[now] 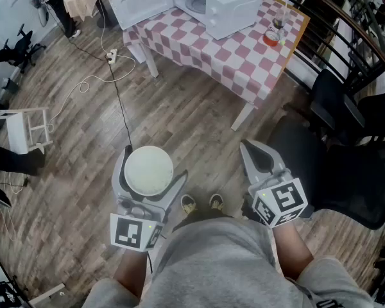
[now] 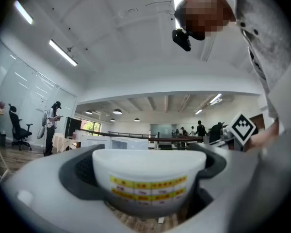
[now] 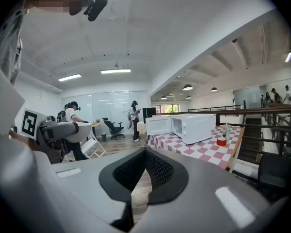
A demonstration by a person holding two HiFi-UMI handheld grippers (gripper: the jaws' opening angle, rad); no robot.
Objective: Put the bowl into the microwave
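A white bowl (image 1: 149,170) with a yellow label band (image 2: 148,182) sits upright between the jaws of my left gripper (image 1: 154,165), which is shut on its sides, low over the wooden floor. In the left gripper view the bowl (image 2: 148,171) fills the space between both pads. My right gripper (image 1: 249,147) is shut with nothing in it, to the right of the bowl. The white microwave (image 1: 224,5) stands on the red-checked table (image 1: 231,59) far ahead, its door (image 1: 141,2) swung open to the left. The right gripper view shows the microwave (image 3: 194,126) and the held bowl (image 3: 80,130).
A red cup and a glass (image 1: 273,34) stand at the table's right end. A black chair (image 1: 346,165) and a dark railing (image 1: 346,24) lie to the right. A cable (image 1: 119,101) crosses the floor; a white rack (image 1: 29,127) stands left. People stand in the background.
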